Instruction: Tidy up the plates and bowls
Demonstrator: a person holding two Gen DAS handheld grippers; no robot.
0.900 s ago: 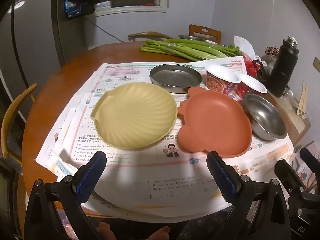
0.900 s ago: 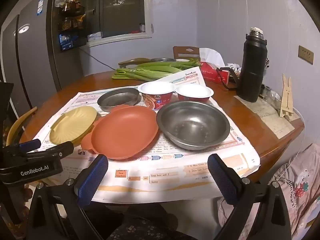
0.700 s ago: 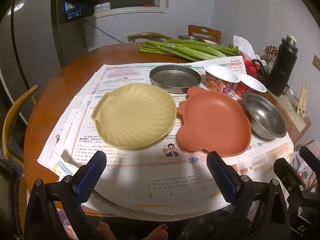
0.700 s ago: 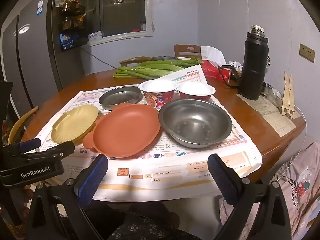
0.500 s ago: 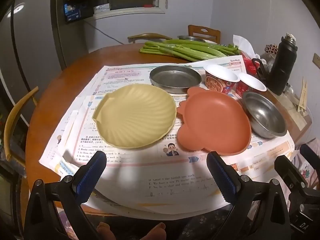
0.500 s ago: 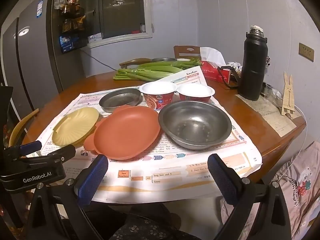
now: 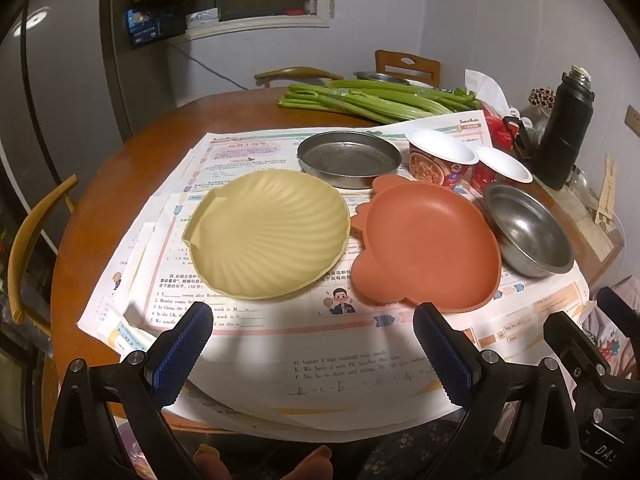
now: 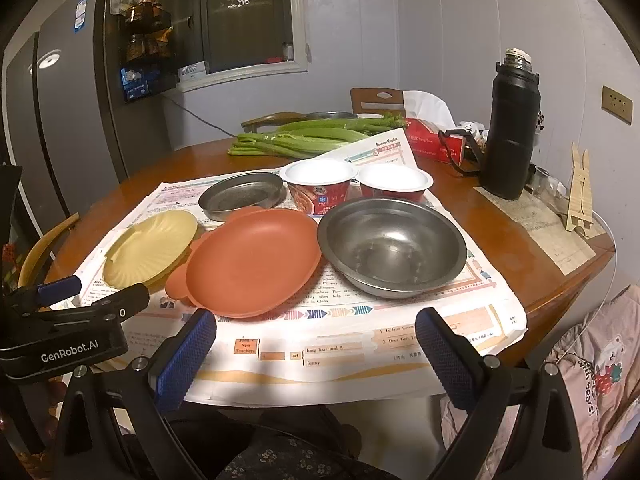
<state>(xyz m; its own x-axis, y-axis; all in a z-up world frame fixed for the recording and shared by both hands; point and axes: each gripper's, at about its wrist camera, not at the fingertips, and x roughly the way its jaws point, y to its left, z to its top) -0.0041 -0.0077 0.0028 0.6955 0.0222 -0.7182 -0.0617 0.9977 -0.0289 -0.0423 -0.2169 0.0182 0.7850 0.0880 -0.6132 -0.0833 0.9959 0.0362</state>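
Over the near edge of the desk (image 7: 120, 168), the left gripper (image 7: 312, 356) and right gripper (image 8: 316, 356) are hovering wide open, holding nothing. To my eye, stacking is best starting with the yellow shell plate (image 7: 268, 232) going onto the orange plate (image 7: 424, 248), gripped by its rim.

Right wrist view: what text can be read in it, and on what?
"GenRobot.AI": on the left tongs' body.
"long hair and 5", "funny", "art": on the paper.
"New Teachers": orange box on the paper.
Cup label, fridge sticker, cloth lettering: too small or blurred.

Black fingers (image 7: 188, 344), blue ribbed pads (image 8: 184, 360)
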